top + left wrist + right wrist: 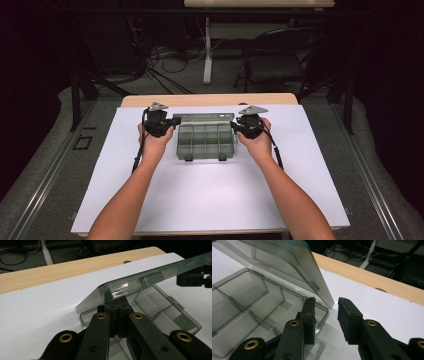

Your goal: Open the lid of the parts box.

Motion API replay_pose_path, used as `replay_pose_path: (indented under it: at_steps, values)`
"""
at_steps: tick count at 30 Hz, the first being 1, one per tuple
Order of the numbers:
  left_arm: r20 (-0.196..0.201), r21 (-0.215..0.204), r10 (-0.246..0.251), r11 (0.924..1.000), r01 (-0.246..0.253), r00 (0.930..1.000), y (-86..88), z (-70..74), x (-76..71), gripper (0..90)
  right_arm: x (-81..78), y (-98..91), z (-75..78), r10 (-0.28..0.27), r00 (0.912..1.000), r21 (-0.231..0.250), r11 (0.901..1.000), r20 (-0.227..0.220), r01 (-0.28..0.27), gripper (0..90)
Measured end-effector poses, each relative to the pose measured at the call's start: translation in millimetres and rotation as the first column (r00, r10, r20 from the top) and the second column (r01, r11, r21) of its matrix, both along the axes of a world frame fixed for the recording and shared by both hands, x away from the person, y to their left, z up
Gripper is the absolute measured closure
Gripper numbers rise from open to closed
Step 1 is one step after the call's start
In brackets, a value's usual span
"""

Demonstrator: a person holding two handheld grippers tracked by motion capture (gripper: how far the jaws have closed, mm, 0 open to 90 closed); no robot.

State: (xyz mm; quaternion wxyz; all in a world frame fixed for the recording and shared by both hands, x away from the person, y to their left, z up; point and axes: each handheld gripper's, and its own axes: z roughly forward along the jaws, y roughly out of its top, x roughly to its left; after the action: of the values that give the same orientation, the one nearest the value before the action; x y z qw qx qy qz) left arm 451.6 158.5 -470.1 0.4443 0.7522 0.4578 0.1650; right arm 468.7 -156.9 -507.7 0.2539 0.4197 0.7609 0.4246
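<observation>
Here the left gripper (117, 305) pinches the lid (140, 282) of the box (249, 305), its tips hidden beneath; the right gripper (327, 312) stands spread beside the lid's corner, empty.

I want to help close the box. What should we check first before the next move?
1. Lid half open, tilted over the box: ok.
2. Left gripper shut, jaws together at the lid's near corner: ok. Whether it pinches the lid: cannot tell.
3. Right gripper open, nothing pinched; one jaw over the box's corner, the other outside: ok.
4. Compartments look empty, nothing to trap: ok.
5. Box sits flat on the white sheet: ok.
6. Front latches free: cannot tell.
</observation>
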Motion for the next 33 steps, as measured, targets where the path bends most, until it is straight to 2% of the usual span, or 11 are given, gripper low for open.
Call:
replay_pose_path:
  at_steps: [10, 24, 33]
  values:
    - [0.0, -0.003, 0.003, 1.0, -0.003, 1.0, -0.1, -0.3, 0.0, 90.0, 11.2, 1.5, -12.9, -0.012, 0.9998, 0.017, 0.9998, -0.016, 0.012, 69.0]
    - [0.001, -0.003, 0.0, 1.0, 0.0, 1.0, -0.7, -1.2, -0.2, 89.9, 14.9, 8.1, -12.5, -0.008, 1.0, 0.022, 0.9997, -0.005, 0.008, 77.2]
    - [-0.005, 0.007, -0.016, 0.9999, 0.016, 0.9999, -0.8, -3.2, -1.2, 82.5, 15.2, 7.4, -12.3, -0.012, 0.9999, 0.012, 0.9999, -0.001, 0.012, 80.5]
